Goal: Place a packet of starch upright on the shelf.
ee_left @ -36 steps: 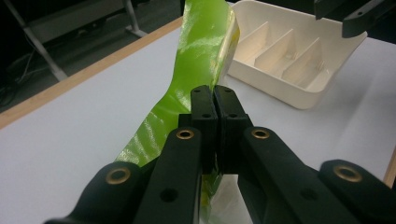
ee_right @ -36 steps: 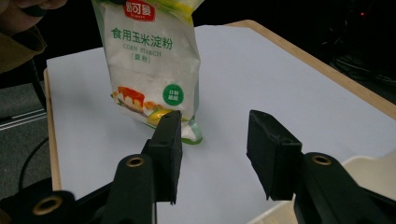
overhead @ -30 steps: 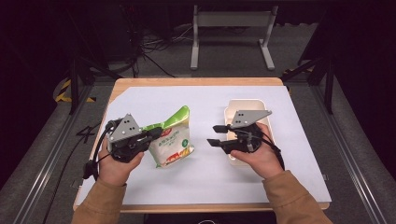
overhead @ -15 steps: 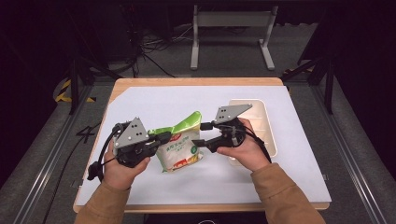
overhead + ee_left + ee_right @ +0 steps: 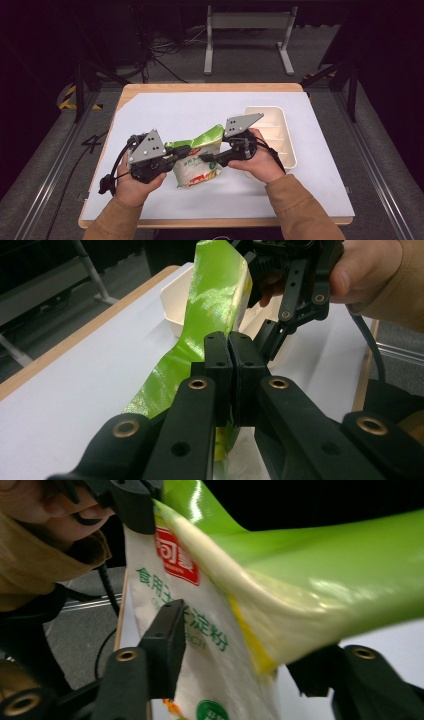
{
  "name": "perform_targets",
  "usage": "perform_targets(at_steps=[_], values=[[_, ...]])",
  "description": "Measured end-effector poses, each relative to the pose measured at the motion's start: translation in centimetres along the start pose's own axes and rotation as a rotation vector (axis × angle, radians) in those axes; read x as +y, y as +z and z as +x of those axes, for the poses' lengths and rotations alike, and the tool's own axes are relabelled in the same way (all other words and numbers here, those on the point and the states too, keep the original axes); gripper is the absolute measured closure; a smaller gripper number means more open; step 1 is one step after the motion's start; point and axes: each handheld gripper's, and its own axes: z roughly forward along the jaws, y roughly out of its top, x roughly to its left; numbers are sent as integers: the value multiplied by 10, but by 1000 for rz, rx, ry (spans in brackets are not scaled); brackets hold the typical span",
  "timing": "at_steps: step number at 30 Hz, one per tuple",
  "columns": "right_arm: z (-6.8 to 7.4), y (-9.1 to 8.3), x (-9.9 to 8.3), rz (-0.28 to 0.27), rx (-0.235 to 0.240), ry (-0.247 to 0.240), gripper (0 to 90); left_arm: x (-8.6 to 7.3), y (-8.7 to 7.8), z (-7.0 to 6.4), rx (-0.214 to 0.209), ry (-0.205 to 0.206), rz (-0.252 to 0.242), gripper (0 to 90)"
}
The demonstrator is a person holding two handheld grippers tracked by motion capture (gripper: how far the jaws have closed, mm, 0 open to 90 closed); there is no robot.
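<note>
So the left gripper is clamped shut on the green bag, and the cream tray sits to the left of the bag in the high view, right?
Not quite: the tray sits to the right of the bag, as the high view shows. The rest holds: the left gripper has its jaws shut on the bag's green edge, seen in the left gripper view.

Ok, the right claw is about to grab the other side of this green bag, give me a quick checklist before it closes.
1. Left claw shut on the bag: ok, jaws pinch its green edge.
2. Right claw open: ok, jaws spread.
3. Bag between the right claw's jaws: ok, its side sits in the gap.
4. Bag sealed at the top: cannot tell.
5. Tray out of the way: ok, it lies beyond the right hand.
6. Bag lifted off the table: cannot tell.
</note>
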Motion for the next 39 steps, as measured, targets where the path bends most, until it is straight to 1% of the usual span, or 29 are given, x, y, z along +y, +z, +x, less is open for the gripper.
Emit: perform_targets(at_steps=[2, 5, 8, 12, 15, 16, 19, 21, 22, 24, 26, 27, 28, 29, 31, 33, 34, 36, 37, 39], values=[[1, 0, 1, 9, 16, -3, 551, 0, 1, 0, -3, -3, 0, 884], [3, -1, 2, 28, 10, -18, 644, -1, 1, 1, -6, -1, 4, 884], [4, -2, 3, 41, 18, -32, 766, -1, 1, 2, -7, -2, 5, 883], [9, -4, 5, 54, 9, -61, 856, -3, 0, 4, -5, -5, 3, 882], [10, -4, 6, 61, 2, -69, 874, -3, 0, 5, -7, -4, 0, 881], [11, -4, 7, 62, 0, -69, 876, -4, 0, 5, -9, -12, -6, 880], [13, -5, 8, 59, -15, -74, 878, -4, -2, 5, -4, -3, -12, 878], [15, -6, 10, 59, -30, -78, 879, -4, -3, 7, -6, -11, -28, 867], [15, -7, 11, 60, -36, -80, 879, -5, -3, 8, -17, -16, -40, 853], [15, -7, 12, 73, -50, -81, 881, -6, -7, 11, -23, -31, -68, 789], [15, -10, 13, 81, -73, -83, 881, -6, -9, 12, -25, -37, -76, 725], [15, -11, 13, 77, -78, -81, 881, -7, -12, 13, -24, -51, -97, 685], [14, -14, 13, 68, -83, -76, 882, -7, -13, 14, -24, -54, -100, 658], [13, -15, 14, 63, -88, -75, 882, -8, -14, 14, -20, -52, -106, 640], [13, -18, 15, 61, -99, -78, 882, -8, -16, 16, -18, -61, -120, 599], [13, -21, 17, 65, -113, -84, 882, -9, -18, 17, -22, -77, -134, 554], [12, -23, 19, 67, -120, -87, 882, -10, -20, 18, -25, -80, -145, 534], [13, -26, 21, 68, -139, -91, 882, -10, -22, 19, -44, -89, -165, 504], [13, -28, 22, 68, -148, -91, 882, -10, -23, 20, -42, -85, -170, 490], [12, -33, 24, 64, -164, -94, 881, -10, -25, 21, -37, -93, -178, 466]])
